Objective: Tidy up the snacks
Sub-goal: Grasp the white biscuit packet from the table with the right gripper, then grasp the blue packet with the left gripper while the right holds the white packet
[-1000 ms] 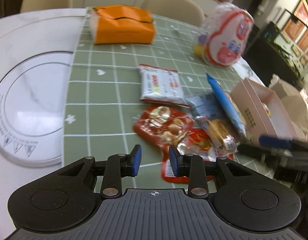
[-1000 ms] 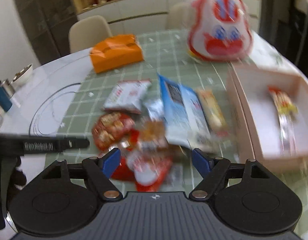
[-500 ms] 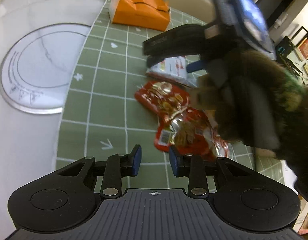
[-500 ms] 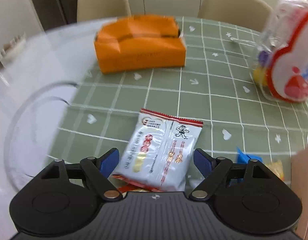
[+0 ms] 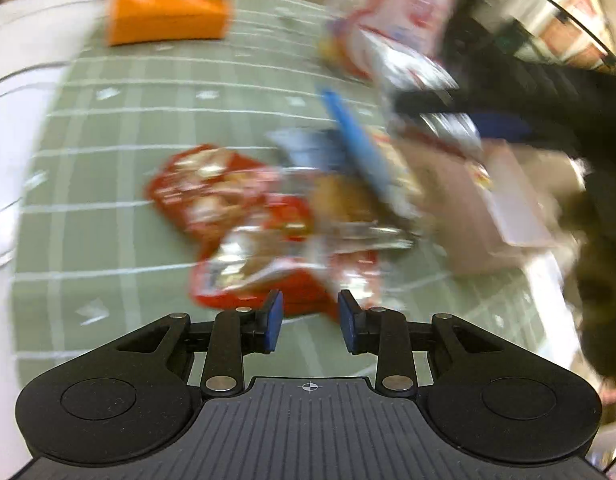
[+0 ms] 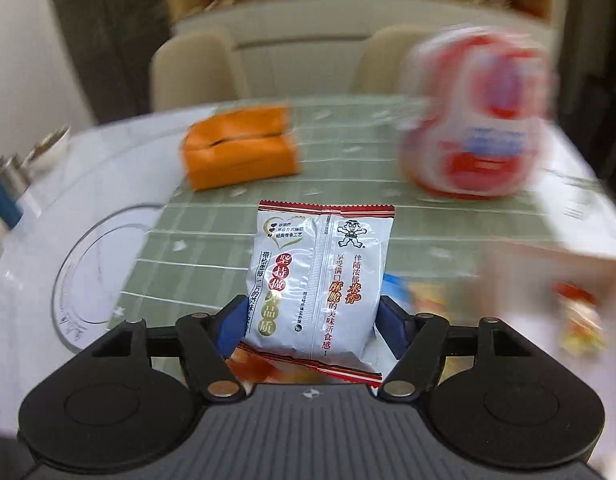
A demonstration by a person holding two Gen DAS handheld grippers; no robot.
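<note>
One white rice-cracker packet (image 6: 316, 280) is in transit: it stands between the pads of the right gripper (image 6: 310, 324), whose jaws are closing onto its sides, and it appears lifted off the green gridded tablecloth (image 6: 211, 252). The pink cardboard box (image 6: 548, 280) at the right edge of the right wrist view holds what looks like a single red-and-yellow snack (image 6: 580, 320); blur hides any further contents. Most of the work seems to remain. In the left wrist view a heap lies unsorted on the cloth: red snack packets (image 5: 211, 192), a blue packet (image 5: 360, 152) and a few wrappers too smeared to name. The left gripper (image 5: 310, 320) hovers just short of that heap, fingers partly parted with nothing between them. The orange tissue box (image 6: 239, 152) and the large red-and-white character bag (image 6: 476, 120) sit at the far side of the table, untouched. Judged progress: early, with the carried packet apparently bound for the box.
</note>
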